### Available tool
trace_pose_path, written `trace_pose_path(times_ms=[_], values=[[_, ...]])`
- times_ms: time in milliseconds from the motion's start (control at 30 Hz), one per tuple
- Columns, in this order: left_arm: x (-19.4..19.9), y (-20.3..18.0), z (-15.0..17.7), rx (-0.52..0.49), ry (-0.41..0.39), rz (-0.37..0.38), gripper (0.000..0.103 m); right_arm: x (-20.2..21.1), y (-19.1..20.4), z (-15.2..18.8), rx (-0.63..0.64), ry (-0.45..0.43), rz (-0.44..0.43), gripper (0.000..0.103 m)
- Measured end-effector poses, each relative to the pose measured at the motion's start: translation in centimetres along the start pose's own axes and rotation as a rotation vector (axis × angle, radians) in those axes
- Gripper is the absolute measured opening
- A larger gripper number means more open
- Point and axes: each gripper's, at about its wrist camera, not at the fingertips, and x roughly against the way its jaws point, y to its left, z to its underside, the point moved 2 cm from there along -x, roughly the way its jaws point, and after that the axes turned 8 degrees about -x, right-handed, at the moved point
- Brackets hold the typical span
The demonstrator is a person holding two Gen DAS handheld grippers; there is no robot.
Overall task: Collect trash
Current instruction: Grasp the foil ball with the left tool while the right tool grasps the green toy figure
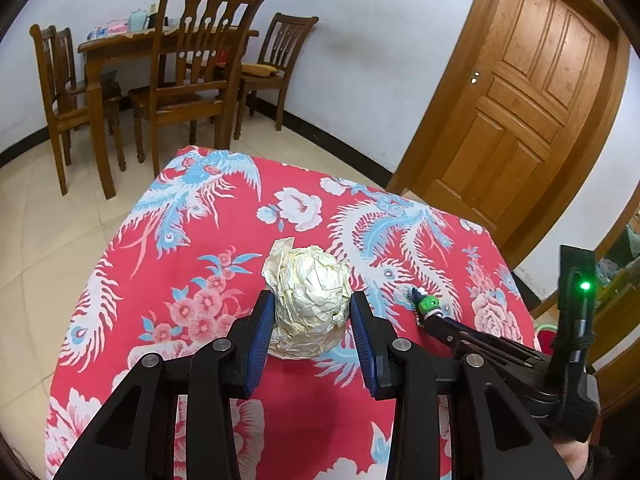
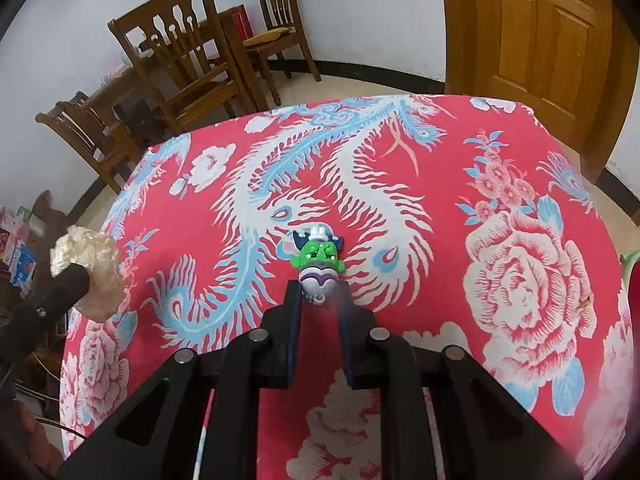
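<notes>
A crumpled cream paper ball sits between the blue pads of my left gripper, which is shut on it over the red patterned tablecloth. The ball also shows at the left of the right wrist view, held by the left gripper. My right gripper is shut on a small green-headed toy figure, which lies against the cloth. In the left wrist view the toy shows to the right of the ball at the tip of the right gripper.
The table has a red cloth with blue and white birds and flowers. Wooden chairs and a dining table stand beyond it. A wooden door is at the right. Boxes lie on the floor at far left.
</notes>
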Motion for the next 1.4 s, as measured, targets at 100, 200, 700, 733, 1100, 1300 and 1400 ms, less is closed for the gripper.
trace_pose_path(times_ms=[100,200,700,733,1100,1300,1400], values=[[0.1,-0.4,0.0,-0.006,0.000,0.009,0.039,1.2,-0.4,0.1,-0.011,-0.018,-0.014,0.019],[0.3,-1.0,0.1,-0.016,-0.001,0.020,0.039,2.4,-0.8,0.3,-0.021,-0.032,-0.027,0.018],[1.8,-3.9,0.2,-0.058,-0.010,0.072,0.039,9.0,-3.6,1.5,-0.085,-0.119,-0.080,0.002],[1.8,-4.1,0.3,-0.060,-0.009,0.075,0.039,9.1,-3.8,1.4,-0.091,-0.117,-0.085,0.002],[1.8,-3.9,1.0,-0.051,0.004,0.060,0.039,7.0,-4.5,2.0,-0.144,-0.053,-0.067,0.027],[1.0,-2.8,1.2,-0.027,0.016,0.044,0.039,4.9,-3.6,1.5,-0.129,-0.014,-0.052,0.030],[0.6,-2.2,1.2,-0.010,0.022,0.037,0.039,3.7,-2.9,1.2,-0.118,0.006,-0.049,0.030]])
